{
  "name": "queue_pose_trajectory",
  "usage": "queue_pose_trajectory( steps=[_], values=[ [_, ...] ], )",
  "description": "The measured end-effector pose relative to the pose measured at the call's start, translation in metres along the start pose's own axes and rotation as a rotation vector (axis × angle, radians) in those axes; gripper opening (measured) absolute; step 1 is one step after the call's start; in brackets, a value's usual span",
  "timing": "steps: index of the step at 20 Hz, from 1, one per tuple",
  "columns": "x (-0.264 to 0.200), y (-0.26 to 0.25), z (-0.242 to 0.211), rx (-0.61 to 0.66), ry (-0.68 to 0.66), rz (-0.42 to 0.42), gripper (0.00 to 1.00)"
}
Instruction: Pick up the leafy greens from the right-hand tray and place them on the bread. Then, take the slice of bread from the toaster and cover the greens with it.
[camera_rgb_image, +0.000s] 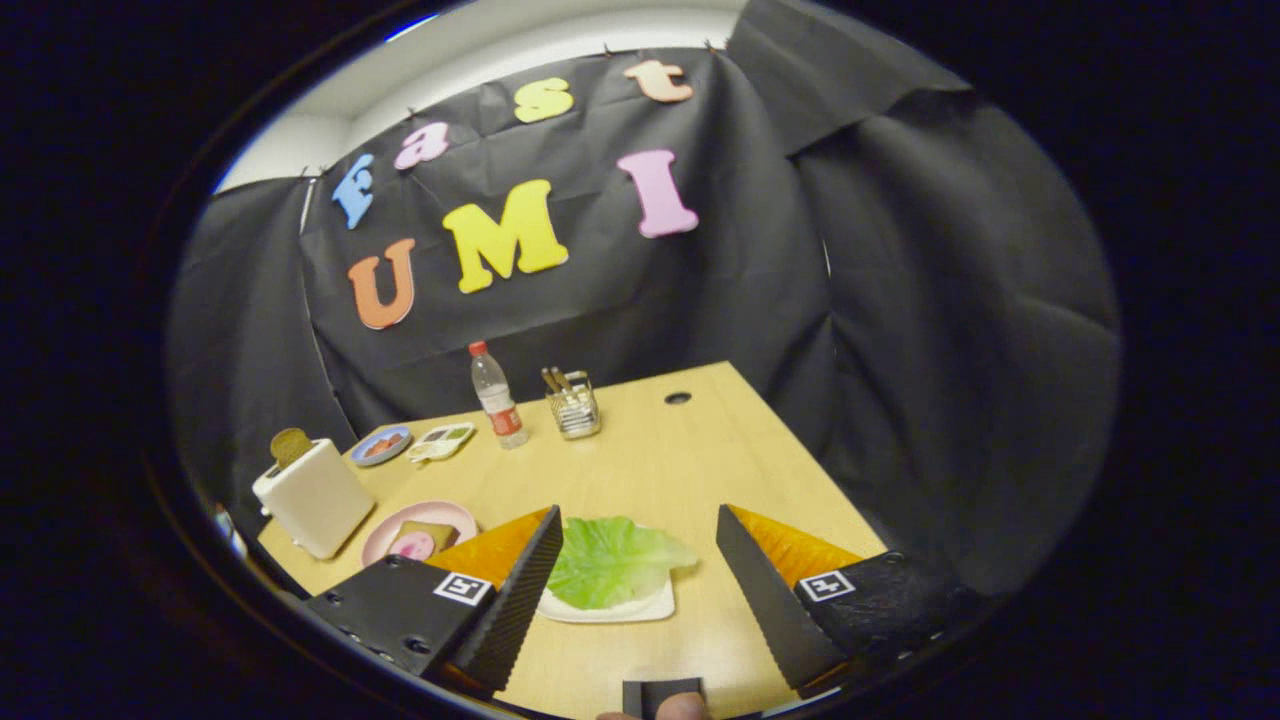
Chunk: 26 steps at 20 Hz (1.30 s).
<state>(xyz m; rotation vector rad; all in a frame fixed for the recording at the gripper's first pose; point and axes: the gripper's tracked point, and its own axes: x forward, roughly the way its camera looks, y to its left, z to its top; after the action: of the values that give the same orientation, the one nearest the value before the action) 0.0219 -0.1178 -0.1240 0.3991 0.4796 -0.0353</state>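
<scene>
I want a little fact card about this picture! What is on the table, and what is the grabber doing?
gripper: open, fingers spread wide, holding nothing
leafy greens: lying on a white tray, between the fingers and just ahead
toaster: white, a bread slice sticking out of the top
pink plate: beside the toaster, with bread and a pink slice on it
far end of table: water bottle, wire holder, two small dishes
task so far: greens not yet picked up

Tool (640, 535) (square markers, screws)
</scene>
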Motion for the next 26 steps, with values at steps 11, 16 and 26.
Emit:
queue_pose_trajectory(
  steps=[11,16,26],
  values=[
    [0.068,-0.021,-0.048,0.424,0.267,-0.041,0.95],
    [0.082,-0.026,-0.055,0.492,0.291,-0.074,0.76],
    [0.1,-0.039,-0.057,0.546,0.284,-0.128,0.18]
  ],
)
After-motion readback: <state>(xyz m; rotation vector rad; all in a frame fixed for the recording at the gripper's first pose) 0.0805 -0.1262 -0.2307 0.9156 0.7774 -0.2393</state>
